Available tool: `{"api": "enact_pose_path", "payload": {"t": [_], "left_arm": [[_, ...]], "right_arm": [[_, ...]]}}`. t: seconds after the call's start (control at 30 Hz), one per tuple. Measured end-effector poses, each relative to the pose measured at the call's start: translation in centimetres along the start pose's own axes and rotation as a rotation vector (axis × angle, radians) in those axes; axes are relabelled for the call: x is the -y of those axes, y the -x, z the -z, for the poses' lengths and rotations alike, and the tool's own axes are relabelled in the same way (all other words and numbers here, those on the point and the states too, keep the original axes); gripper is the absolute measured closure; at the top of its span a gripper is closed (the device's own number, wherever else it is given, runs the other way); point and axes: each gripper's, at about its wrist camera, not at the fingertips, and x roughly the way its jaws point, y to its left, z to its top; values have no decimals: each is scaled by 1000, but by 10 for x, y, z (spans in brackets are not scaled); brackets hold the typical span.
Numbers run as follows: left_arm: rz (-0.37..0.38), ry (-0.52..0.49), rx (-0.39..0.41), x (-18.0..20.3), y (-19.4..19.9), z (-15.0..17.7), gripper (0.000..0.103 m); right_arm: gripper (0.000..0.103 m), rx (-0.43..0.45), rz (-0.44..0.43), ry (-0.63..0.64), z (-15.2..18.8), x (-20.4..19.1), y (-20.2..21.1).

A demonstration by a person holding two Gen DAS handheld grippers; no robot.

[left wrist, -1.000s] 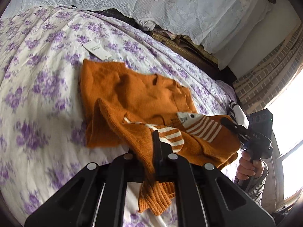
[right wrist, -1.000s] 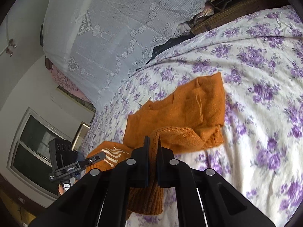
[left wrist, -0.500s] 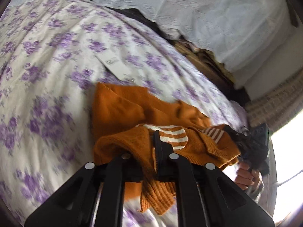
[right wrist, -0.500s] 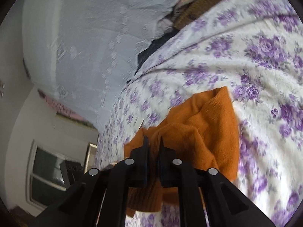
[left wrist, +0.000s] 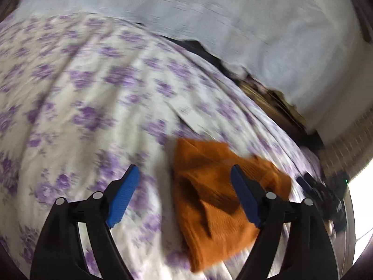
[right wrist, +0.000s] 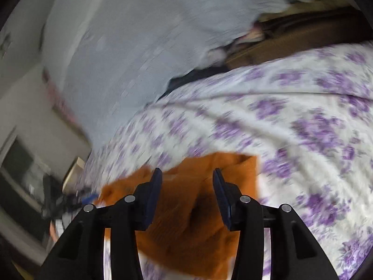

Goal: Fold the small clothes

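A small orange knitted sweater point(left wrist: 209, 193) lies folded over on the purple-flowered bedspread point(left wrist: 77, 98). My left gripper point(left wrist: 184, 186) is opening wide above it, nothing pressed between its blue pads point(left wrist: 123, 193); the sweater lies under its right finger. In the right wrist view the same sweater point(right wrist: 184, 228) lies below my right gripper point(right wrist: 185, 189), whose jaws are opening and stand apart from the cloth. Both views are blurred by motion. The other gripper shows small at the edge of each view, the right gripper point(left wrist: 326, 196) and the left gripper point(right wrist: 67, 200).
A white paper tag point(left wrist: 193, 116) lies on the bedspread beyond the sweater. A white lace cover point(left wrist: 209, 11) drapes over things at the head of the bed. A window point(right wrist: 21, 163) and wall lie to the left in the right wrist view.
Both grippers were shut on the sweater's hem and carried it forward over the garment. Now both have let go and spread apart, and the sweater lies folded.
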Motion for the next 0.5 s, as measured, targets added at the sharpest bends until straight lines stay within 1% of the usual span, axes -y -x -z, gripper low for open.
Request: {"api": "enact_pose_path", "payload": {"t": [0.03,0.07,0.13,0.2,0.23,0.27,0.3,0.37,0.43,0.47,0.5], "left_arm": [[13,-21,-12,4,3,4,25],[31,-57,-29,11,6,8,25],[58,-119,-56,26,10,17,25],[127,-190,-96,46,10,29,25],[172,-244,-128,60,9,38,23],[187,-284,-148,69,7,46,20],[196,-338,-175,81,4,56,19],[181,-440,-227,106,-13,75,19],[147,-498,-268,119,-30,87,19],[94,-516,-277,122,-42,88,19],[60,-515,-272,122,-49,86,19]], "right_arm": [[57,-56,-37,52,5,-12,-1],[57,-89,-58,95,10,-22,-1],[57,-172,-134,198,25,-49,-2],[56,-256,-219,293,43,-72,-7],[56,-280,-236,320,52,-84,-11],[56,-308,-243,344,60,-94,-17],[56,-331,-230,360,67,-101,-27],[56,-370,-219,355,73,-106,-44],[56,-416,-194,330,71,-100,-66],[56,-415,-172,308,66,-95,-73],[56,-391,-149,251,56,-86,-81]]}}
